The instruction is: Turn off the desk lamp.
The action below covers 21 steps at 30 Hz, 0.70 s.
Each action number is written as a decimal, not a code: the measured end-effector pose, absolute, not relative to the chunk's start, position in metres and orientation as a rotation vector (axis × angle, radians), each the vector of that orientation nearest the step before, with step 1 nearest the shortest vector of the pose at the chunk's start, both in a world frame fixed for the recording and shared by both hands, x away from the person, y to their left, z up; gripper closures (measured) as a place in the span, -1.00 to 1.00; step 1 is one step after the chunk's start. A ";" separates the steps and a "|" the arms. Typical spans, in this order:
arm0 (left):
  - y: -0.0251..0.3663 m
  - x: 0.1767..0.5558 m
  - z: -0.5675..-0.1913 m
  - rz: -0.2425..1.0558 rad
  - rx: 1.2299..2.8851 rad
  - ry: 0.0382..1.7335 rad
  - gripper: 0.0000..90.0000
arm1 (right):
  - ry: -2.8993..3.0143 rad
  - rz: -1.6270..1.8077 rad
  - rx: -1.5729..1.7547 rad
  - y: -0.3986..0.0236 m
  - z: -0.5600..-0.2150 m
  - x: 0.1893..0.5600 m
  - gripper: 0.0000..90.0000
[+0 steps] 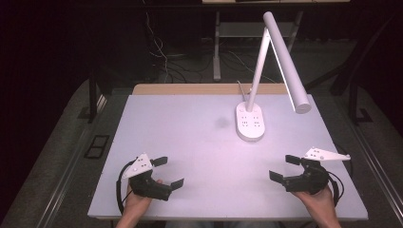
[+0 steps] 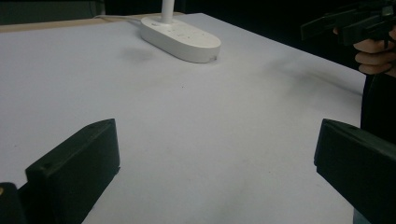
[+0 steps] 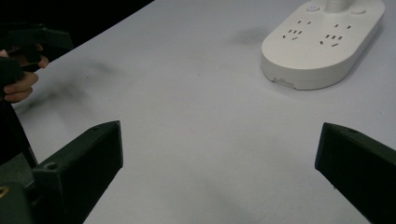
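Both grippers — left gripper (image 1: 168, 172), right gripper (image 1: 285, 167) — hover with fingers spread wide and empty over the tabletop (image 1: 190, 137), seemingly at the start; the next move likely calls for reaching forward to the desk lamp (image 1: 250, 121).

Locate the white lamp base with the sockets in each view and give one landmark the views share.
High view: the lamp base stands right of centre on the far half of the white table.
Left gripper view: the lamp base is at the top, left of centre.
Right gripper view: the lamp base fills the upper right corner.
Shared landmark: the dark smudge on the table beside the base.
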<state>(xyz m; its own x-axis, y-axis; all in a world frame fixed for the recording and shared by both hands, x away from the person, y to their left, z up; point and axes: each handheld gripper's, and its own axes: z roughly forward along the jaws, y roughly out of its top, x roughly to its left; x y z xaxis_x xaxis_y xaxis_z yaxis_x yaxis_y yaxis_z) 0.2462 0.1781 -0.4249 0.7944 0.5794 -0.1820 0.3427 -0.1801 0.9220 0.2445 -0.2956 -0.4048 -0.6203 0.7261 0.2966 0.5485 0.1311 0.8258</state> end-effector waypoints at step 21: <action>0.178 0.244 -0.425 0.237 1.791 0.702 -1.00 | 2.250 1.486 1.298 -0.297 -0.406 0.246 -0.98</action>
<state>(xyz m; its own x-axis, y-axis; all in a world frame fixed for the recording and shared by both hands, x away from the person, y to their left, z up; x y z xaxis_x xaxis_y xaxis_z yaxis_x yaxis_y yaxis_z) 0.2442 0.1783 -0.4248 0.8014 0.5689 -0.1847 0.3410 -0.1809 0.9225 0.2458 -0.2970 -0.4056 -0.6149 0.7222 0.3166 0.5745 0.1353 0.8072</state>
